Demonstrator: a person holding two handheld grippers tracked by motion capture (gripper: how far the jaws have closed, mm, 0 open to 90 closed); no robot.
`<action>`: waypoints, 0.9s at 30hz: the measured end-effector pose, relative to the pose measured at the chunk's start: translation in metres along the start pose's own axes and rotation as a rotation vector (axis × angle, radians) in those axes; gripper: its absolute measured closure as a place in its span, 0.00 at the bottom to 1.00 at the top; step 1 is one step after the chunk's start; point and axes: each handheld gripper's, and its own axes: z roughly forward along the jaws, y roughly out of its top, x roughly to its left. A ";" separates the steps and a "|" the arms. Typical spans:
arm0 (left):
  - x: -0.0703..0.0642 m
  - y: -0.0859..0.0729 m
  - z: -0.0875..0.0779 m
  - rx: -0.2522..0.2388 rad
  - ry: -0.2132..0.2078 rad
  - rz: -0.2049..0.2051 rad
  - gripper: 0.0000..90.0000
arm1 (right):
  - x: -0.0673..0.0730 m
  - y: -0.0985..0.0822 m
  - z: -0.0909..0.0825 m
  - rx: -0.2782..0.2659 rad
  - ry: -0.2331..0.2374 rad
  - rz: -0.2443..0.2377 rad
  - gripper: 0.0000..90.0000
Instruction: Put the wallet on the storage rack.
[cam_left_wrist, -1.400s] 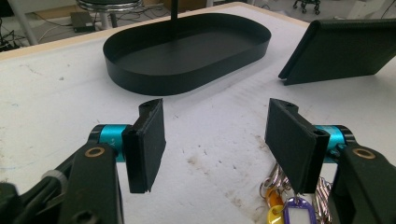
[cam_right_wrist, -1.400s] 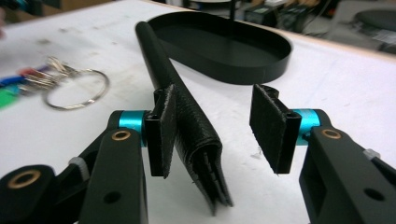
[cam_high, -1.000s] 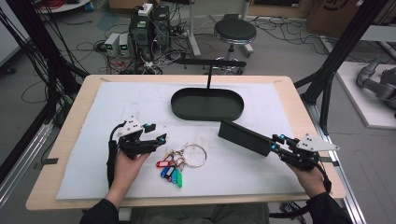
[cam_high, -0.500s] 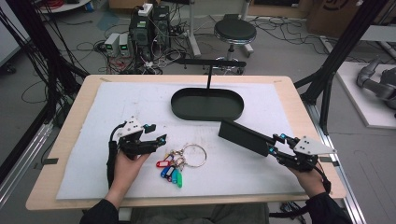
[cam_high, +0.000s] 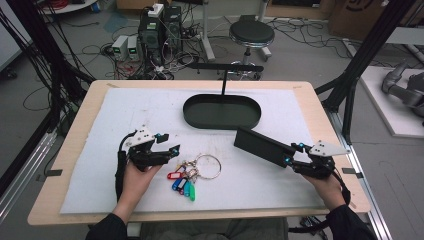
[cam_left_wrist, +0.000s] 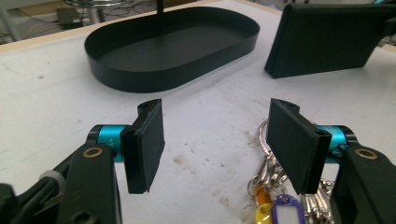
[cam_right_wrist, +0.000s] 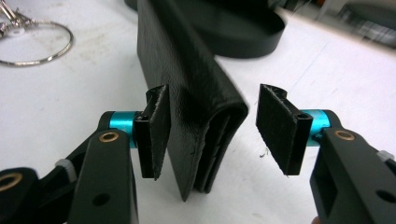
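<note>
My right gripper (cam_right_wrist: 209, 135) has just been opening, and the black wallet (cam_right_wrist: 191, 98) stands between its fingers (cam_right_wrist: 154, 135): the near pad looks to lie against or very close to the leather, the far pad stands clear, so nothing clamps it now. In the high view the wallet (cam_high: 262, 146) lies on the white mat of the counter (cam_high: 75, 210), just beside the black oval tray (cam_high: 221, 111) and outside its rim, one end at my right gripper (cam_high: 295, 155). I judge the wallet released, or very nearly so, short of the tray; whether this is its final place I cannot tell. My left gripper (cam_left_wrist: 215, 140) has its fingers (cam_left_wrist: 147, 140) well apart with bare mat between them; they hold nothing. The key bunch (cam_high: 192, 172), with its coloured tags and large ring, lies on the mat just beside my left gripper (cam_high: 167, 150), and in the left gripper view the keys (cam_left_wrist: 275, 186) sit beside and partly behind one pad, outside the gap. Findings: wallet set down and let go; keys not yet grasped; tray empty. Outstanding, in my judgement: shift the left fingers over the key bunch, close, and carry it, probably to the tray.
</note>
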 end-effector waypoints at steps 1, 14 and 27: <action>-0.001 0.001 0.000 -0.002 -0.006 0.003 0.41 | 0.000 0.000 0.000 0.000 0.000 0.000 0.55; -0.009 0.015 0.000 -0.042 -0.152 0.042 0.32 | 0.005 0.016 -0.003 -0.037 0.172 -0.025 0.84; -0.021 0.053 0.005 -0.113 -0.378 0.087 0.29 | 0.017 0.062 -0.009 -0.172 0.387 -0.091 0.84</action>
